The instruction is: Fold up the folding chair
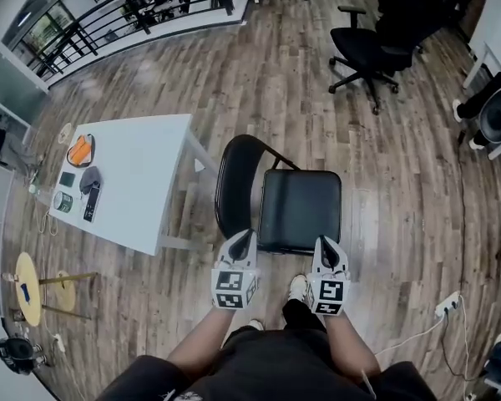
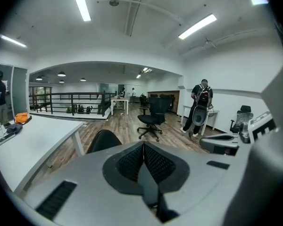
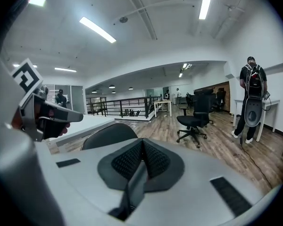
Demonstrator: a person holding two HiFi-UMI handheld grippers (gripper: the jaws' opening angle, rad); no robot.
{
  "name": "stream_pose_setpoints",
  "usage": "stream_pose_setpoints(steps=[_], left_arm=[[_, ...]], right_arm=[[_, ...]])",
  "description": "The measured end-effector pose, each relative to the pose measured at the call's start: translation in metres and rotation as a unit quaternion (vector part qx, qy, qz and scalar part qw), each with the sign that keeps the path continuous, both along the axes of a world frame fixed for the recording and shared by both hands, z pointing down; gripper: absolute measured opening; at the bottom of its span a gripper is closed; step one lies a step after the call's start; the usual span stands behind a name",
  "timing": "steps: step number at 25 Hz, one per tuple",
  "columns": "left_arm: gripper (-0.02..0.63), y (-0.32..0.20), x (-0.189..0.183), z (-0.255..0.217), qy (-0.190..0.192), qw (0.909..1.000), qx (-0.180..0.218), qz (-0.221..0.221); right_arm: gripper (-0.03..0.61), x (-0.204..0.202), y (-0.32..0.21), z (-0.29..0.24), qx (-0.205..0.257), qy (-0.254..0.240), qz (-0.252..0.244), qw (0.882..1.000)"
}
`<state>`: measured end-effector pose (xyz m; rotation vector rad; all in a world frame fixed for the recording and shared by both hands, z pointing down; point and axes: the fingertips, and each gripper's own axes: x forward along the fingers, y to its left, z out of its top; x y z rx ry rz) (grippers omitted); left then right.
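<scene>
A black folding chair (image 1: 294, 208) stands unfolded on the wood floor in front of me, its curved backrest (image 1: 232, 180) at the left and its square seat to the right. In the head view my left gripper (image 1: 243, 239) hovers at the seat's near-left corner and my right gripper (image 1: 326, 245) at its near-right corner. Both are shut with nothing between the jaws. The top of the backrest (image 2: 103, 140) shows just beyond the left gripper (image 2: 143, 147), and the backrest (image 3: 108, 134) also shows past the right gripper (image 3: 142, 144).
A white table (image 1: 142, 178) with small items stands left of the chair. A black office chair (image 1: 369, 53) is farther back on the right. A person (image 2: 200, 107) stands at the far wall. A power strip and cable (image 1: 447, 307) lie on the floor at right.
</scene>
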<state>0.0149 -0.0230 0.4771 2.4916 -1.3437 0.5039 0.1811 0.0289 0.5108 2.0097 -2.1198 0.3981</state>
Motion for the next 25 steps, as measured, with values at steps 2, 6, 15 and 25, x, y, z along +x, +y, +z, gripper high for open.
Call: stream_pose_setpoints(steps=[2, 6, 15, 25], left_arm=[[0.006, -0.015, -0.001, 0.01, -0.009, 0.9998, -0.004, -0.016], [0.064, -0.047, -0.012, 0.028, -0.023, 0.998, -0.019, -0.057], [0.295, -0.11, -0.068, 0.073, -0.094, 0.9847, -0.069, -0.13], [0.316, -0.149, -0.096, 0.152, -0.074, 0.974, -0.163, -0.139]], right_arm=[[0.014, 0.01, -0.012, 0.009, -0.007, 0.0, -0.008, 1.0], [0.014, 0.027, -0.032, 0.042, -0.038, 0.0, -0.03, 0.999], [0.204, 0.05, -0.062, 0.147, -0.149, -0.049, -0.059, 0.986], [0.296, 0.117, -0.054, 0.336, -0.319, -0.146, -0.032, 0.936]])
